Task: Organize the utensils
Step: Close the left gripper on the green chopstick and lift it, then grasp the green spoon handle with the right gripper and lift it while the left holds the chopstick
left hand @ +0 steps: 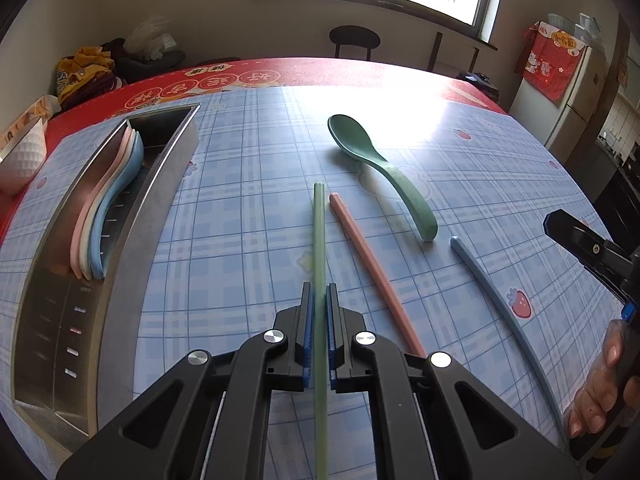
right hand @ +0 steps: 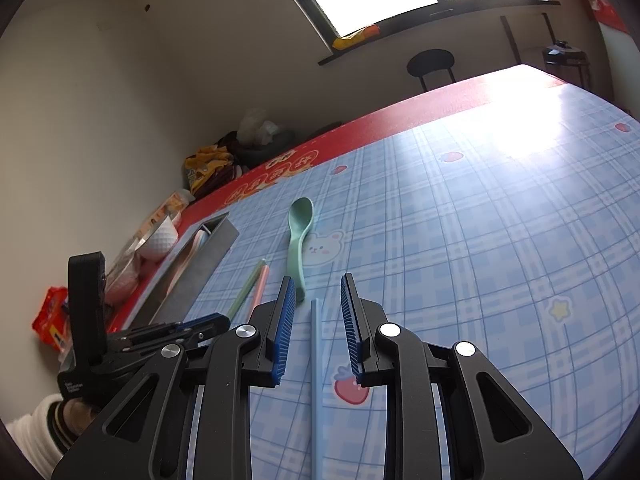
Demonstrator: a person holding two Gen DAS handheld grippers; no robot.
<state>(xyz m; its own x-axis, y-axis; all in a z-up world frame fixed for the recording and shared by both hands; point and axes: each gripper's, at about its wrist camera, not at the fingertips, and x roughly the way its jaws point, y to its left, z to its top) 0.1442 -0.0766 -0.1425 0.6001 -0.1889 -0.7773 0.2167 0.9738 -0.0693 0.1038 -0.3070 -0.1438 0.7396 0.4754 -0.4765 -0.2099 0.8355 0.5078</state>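
On the blue plaid tablecloth (left hand: pixel 248 200): we find loose utensils.
Steel slotted tray (left hand: pixel 120 248): holds stacked spoons; likely destination.
Left gripper (left hand: pixel 320 300): jaws pinching the thin green plastic chopstick (left hand: pixel 319 232).
Right gripper (right hand: pixel 318 292): jaws spread astride the pale blue plastic chopstick (right hand: pixel 316 360), unpinched.

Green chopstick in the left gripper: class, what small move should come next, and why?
Probably lift the green chopstick and carry it left toward the metal tray. The left gripper is already shut on it, and the tray, which holds three spoons, lies to its left. The right gripper is open over the blue chopstick.
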